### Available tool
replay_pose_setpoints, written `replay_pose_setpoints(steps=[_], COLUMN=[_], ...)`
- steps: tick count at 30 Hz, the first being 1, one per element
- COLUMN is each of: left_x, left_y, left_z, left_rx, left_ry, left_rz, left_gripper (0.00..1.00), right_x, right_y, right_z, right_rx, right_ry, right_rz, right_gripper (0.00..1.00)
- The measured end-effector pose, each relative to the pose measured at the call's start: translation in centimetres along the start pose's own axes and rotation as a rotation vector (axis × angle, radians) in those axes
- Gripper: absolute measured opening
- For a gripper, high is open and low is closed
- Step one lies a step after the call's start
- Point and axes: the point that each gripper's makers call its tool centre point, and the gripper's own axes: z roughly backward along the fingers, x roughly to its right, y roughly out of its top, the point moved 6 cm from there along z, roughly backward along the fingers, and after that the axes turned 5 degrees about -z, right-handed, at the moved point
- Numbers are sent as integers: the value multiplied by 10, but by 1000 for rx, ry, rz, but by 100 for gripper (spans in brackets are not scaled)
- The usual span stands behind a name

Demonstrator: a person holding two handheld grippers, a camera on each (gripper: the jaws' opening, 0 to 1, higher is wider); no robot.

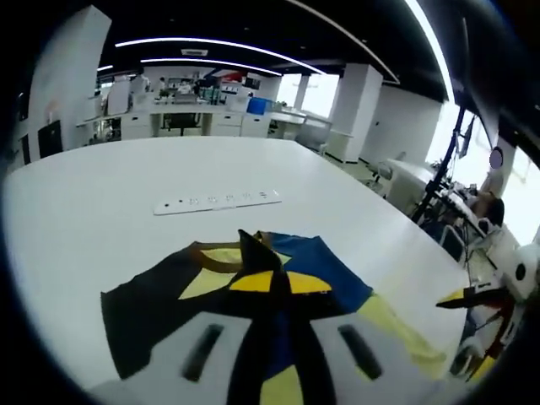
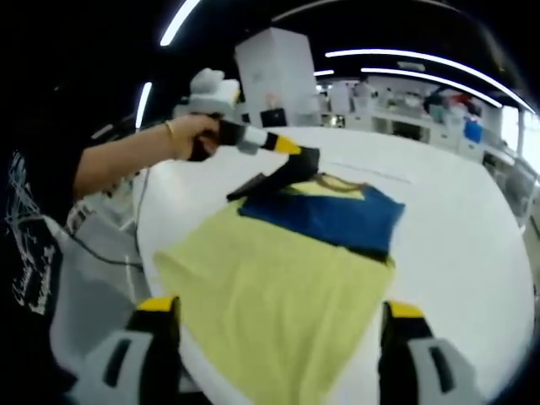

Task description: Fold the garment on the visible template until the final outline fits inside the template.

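A yellow, blue and black garment (image 2: 270, 278) lies flat on the white table (image 2: 456, 219), with a blue panel (image 2: 333, 215) folded over its far end. In the left gripper view the garment (image 1: 325, 270) spreads just ahead of the jaws. My left gripper (image 1: 253, 253) has its black fingers together, pinching the cloth beside the brown collar (image 1: 209, 251). A hand holds that left gripper (image 2: 291, 171) at the garment's far end. My right gripper (image 2: 278, 308) stands open, jaws wide apart above the yellow near edge. That right gripper (image 1: 483, 308) also shows at the table's right edge.
A long white strip (image 1: 216, 201) lies on the table beyond the garment. A person's arm (image 2: 126, 156) and dark shirt reach in from the left. The table edge (image 2: 156, 278) curves close to the garment. Desks and pillars stand far behind.
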Motion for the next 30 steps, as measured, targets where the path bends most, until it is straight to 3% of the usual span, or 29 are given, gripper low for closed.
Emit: replay_pose_setpoints(steps=[22, 30], left_x=[41, 52], left_y=[15, 8], left_z=[-28, -40], left_rx=[55, 41], left_ry=[-101, -132], left_rz=[14, 9], left_gripper=[1, 1], right_x=[4, 10], right_y=[0, -5], right_z=[-3, 1], right_rx=[-4, -10], right_ry=[-6, -26], right_rz=[-12, -27], right_gripper=[99, 99])
